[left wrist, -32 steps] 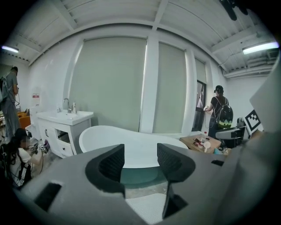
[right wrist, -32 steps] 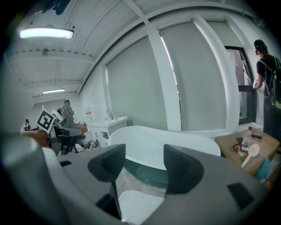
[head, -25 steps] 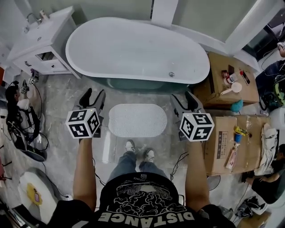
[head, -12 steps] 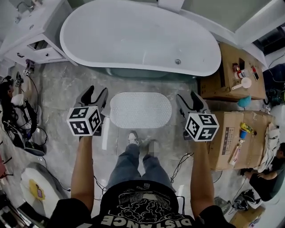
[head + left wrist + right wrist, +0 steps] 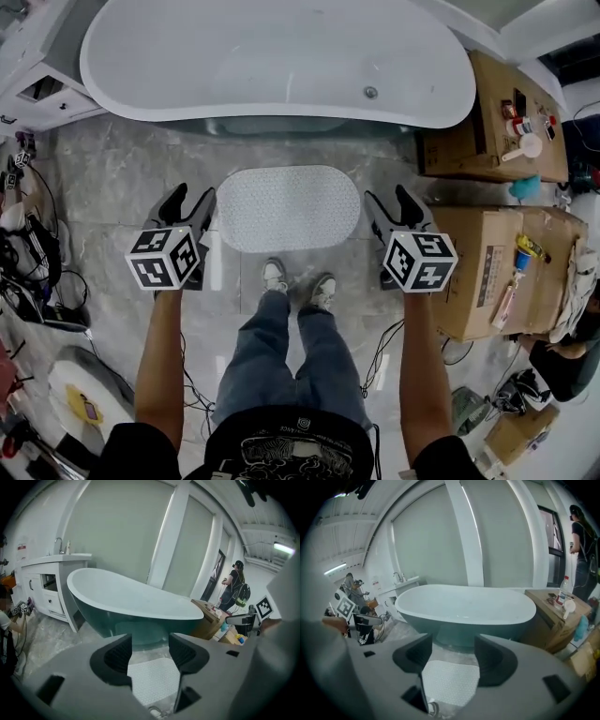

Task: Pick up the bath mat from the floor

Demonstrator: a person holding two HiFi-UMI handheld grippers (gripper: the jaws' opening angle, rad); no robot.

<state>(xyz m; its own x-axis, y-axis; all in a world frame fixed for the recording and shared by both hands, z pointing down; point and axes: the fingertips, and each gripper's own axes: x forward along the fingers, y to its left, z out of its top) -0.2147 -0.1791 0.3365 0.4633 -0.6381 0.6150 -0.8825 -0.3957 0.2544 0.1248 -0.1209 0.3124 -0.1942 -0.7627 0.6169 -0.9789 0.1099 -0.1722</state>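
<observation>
Left gripper (image 5: pixel 192 198) and right gripper (image 5: pixel 387 197) hang open, empty, either side of the bath mat (image 5: pixel 289 208), probably to take 1 end each.

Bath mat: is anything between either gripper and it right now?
Nothing visible. The bath mat lies flat on bare floor beside the bathtub, with nothing on it. The left gripper and right gripper hang open at its two ends, and the person's shoes stand just off its near edge.

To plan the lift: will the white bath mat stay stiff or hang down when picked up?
Probably floppy: the bath mat lies thin and flat on the floor. Its bumpy surface likely aids grip; it looks light.
</observation>
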